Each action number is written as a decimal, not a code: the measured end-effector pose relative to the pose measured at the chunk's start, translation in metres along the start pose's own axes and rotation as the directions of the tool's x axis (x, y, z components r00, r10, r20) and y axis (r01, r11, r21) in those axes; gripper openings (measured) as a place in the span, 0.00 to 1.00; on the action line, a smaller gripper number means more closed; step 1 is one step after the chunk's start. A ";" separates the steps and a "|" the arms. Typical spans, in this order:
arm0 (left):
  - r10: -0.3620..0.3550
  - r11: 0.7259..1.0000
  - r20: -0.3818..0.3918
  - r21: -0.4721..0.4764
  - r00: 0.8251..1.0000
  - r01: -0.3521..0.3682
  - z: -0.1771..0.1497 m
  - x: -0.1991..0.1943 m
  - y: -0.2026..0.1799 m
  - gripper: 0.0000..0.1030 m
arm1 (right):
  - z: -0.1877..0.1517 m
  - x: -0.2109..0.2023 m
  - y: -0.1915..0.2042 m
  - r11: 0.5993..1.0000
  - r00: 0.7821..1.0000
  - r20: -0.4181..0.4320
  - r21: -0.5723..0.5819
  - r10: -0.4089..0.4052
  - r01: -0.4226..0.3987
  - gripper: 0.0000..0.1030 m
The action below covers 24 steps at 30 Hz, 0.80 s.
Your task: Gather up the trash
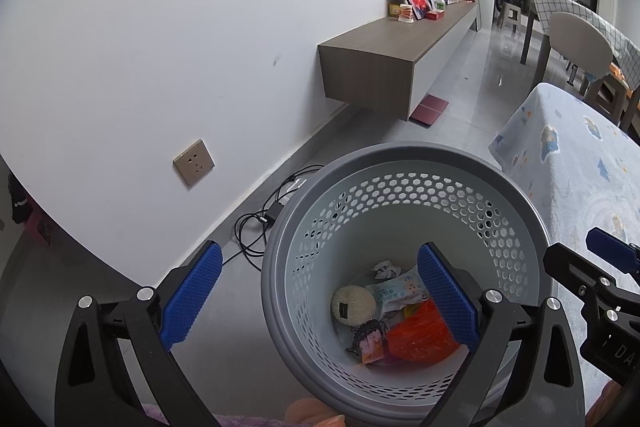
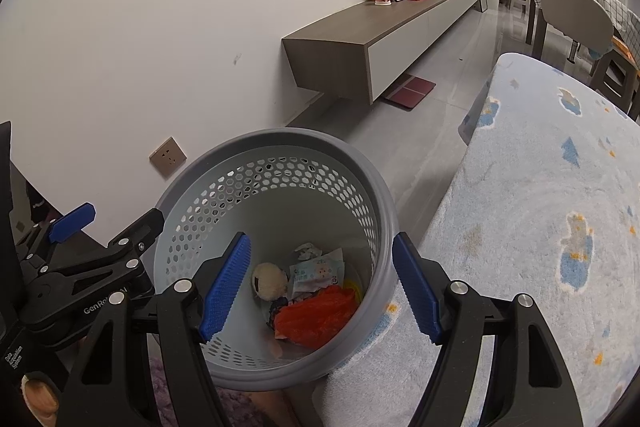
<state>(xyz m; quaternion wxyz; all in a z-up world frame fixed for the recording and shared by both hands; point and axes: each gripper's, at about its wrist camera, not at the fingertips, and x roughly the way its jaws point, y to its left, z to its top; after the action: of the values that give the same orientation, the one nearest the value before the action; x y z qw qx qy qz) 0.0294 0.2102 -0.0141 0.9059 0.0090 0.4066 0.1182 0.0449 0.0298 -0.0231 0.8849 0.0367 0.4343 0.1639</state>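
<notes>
Trash (image 1: 404,315) heaped in basket (image 1: 400,155) below spread left gripper (image 1: 320,297) fingers. Right gripper (image 2: 320,283) fingers likewise apart, gripping nothing

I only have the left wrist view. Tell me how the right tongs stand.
Observer: The right tongs are open, with nothing gripped between the pads.
Operator: Report where their fingers sit relative to the bin.
Observer: One finger shows over the inside of the bin. The other finger lies outside its rim, over the blue patterned cloth.
Operator: Check that cloth for loose trash.
Observer: The right wrist view shows far more of the cloth, and I see no trash on that part.
</notes>
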 end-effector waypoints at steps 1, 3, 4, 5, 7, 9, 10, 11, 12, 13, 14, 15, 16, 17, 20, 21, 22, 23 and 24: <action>-0.001 1.000 0.000 0.001 1.000 0.001 0.000 0.000 0.000 0.93 | 0.000 0.000 0.000 1.000 1.000 -0.001 -0.001 0.000 0.000 0.68; -0.001 1.000 -0.001 0.003 1.000 0.001 0.001 0.000 -0.001 0.93 | 0.000 0.000 0.001 1.000 1.000 -0.001 -0.002 0.001 -0.001 0.68; -0.001 1.000 0.000 0.004 1.000 0.001 0.001 0.000 -0.001 0.93 | 0.000 0.000 0.001 1.000 1.000 -0.001 -0.002 0.002 -0.002 0.68; 0.000 1.000 0.000 0.004 1.000 0.000 0.001 0.000 -0.001 0.93 | 0.001 0.000 0.001 1.000 1.000 0.000 -0.002 0.002 -0.002 0.68; -0.001 1.000 0.000 0.001 1.000 0.001 0.001 0.000 -0.001 0.93 | 0.001 -0.001 0.002 1.000 1.000 0.002 -0.003 0.003 -0.003 0.68; 0.001 1.000 0.001 0.000 1.000 -0.001 0.001 -0.001 -0.001 0.93 | 0.002 -0.001 0.003 1.000 1.000 0.003 -0.005 0.003 -0.003 0.68; 0.000 1.000 0.001 0.001 1.000 0.000 0.000 -0.001 -0.001 0.93 | 0.002 -0.002 0.003 1.000 1.000 0.005 -0.006 0.004 -0.004 0.68; 0.003 1.000 0.002 0.002 1.000 -0.003 0.001 0.000 -0.001 0.93 | 0.002 -0.002 0.003 1.000 1.000 0.006 -0.006 0.003 -0.003 0.68; 0.003 1.000 0.002 0.001 1.000 -0.003 0.001 -0.001 0.000 0.93 | 0.002 -0.002 0.003 1.000 1.000 0.006 -0.006 0.003 -0.003 0.68; 0.004 1.000 0.002 0.001 1.000 -0.004 0.001 -0.001 0.000 0.93 | 0.002 -0.002 0.003 1.000 1.000 0.007 -0.006 0.003 -0.003 0.68; 0.003 1.000 0.002 0.000 1.000 -0.003 0.001 0.000 0.000 0.93 | 0.002 -0.002 0.003 1.000 1.000 0.006 -0.006 0.002 -0.002 0.68; 0.003 1.000 0.001 0.000 1.000 -0.003 0.001 0.000 0.001 0.93 | 0.002 -0.001 0.004 1.000 1.000 0.006 -0.006 0.002 -0.002 0.68; 0.004 1.000 0.002 0.001 1.000 -0.004 0.001 -0.001 0.000 0.93 | 0.002 -0.001 0.004 1.000 1.000 0.006 -0.006 0.002 -0.002 0.68; 0.004 1.000 0.003 0.001 1.000 -0.004 0.001 -0.001 0.000 0.93 | 0.002 -0.002 0.004 1.000 1.000 0.006 -0.007 0.002 -0.002 0.68; 0.003 1.000 0.002 0.000 1.000 -0.003 0.001 -0.001 0.000 0.93 | 0.002 -0.001 0.004 1.000 1.000 0.005 -0.006 0.003 -0.003 0.68; 0.004 1.000 0.002 0.000 1.000 -0.004 0.001 -0.001 0.000 0.93 | 0.002 -0.001 0.004 1.000 1.000 0.005 -0.006 0.003 -0.003 0.68; 0.003 1.000 0.002 0.000 1.000 -0.003 0.001 0.000 0.000 0.93 | 0.002 -0.001 0.004 1.000 1.000 0.005 -0.007 0.002 -0.002 0.68; 0.002 1.000 0.001 -0.001 1.000 -0.002 0.001 0.000 0.000 0.93 | 0.002 -0.001 0.004 1.000 1.000 0.006 -0.007 0.002 -0.002 0.68; 0.004 1.000 0.002 0.001 1.000 -0.004 0.001 -0.001 0.000 0.93 | 0.002 -0.001 0.004 1.000 1.000 0.006 -0.006 0.003 -0.003 0.68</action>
<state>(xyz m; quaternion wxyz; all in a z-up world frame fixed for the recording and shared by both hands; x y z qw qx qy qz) 0.0295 0.2100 -0.0132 0.9061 0.0103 0.4057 0.1197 0.0446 0.0332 -0.0203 0.8860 0.0351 0.4313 0.1663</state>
